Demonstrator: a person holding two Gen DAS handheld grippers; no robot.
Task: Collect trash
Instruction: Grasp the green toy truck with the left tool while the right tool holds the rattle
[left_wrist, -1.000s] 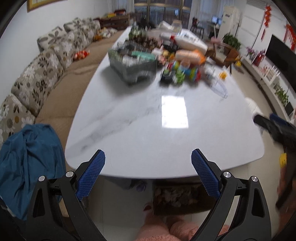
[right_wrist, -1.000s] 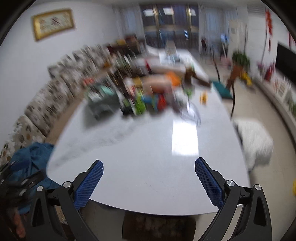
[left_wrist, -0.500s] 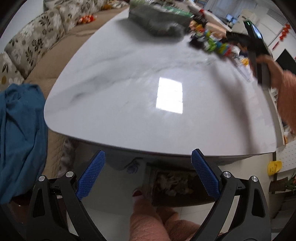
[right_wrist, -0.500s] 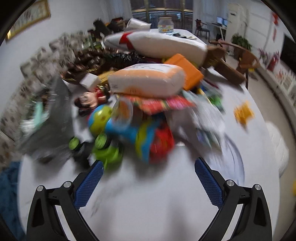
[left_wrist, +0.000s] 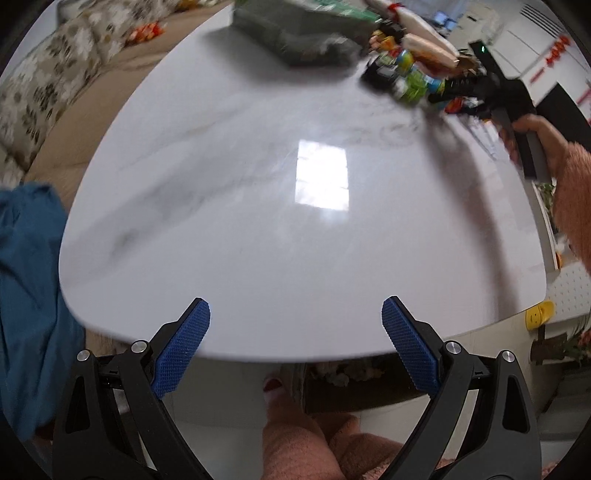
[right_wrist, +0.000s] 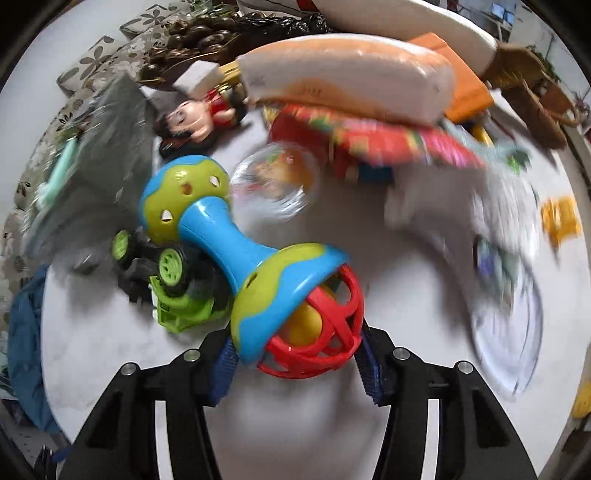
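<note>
While right tongs (right_wrist: 295, 363) close around rattle (right_wrist: 258, 273), pads touching; left tongs (left_wrist: 295, 347) wide, empty

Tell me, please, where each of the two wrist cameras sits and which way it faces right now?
Left wrist: on the left gripper, open, angled down over the near edge of the white table; pink-clad legs below, the right hand far right.
Right wrist: on the right gripper, pointing steeply down, jaws closing around the toy rattle.
Shared: the table, the toy pile, the green toy car.
</note>
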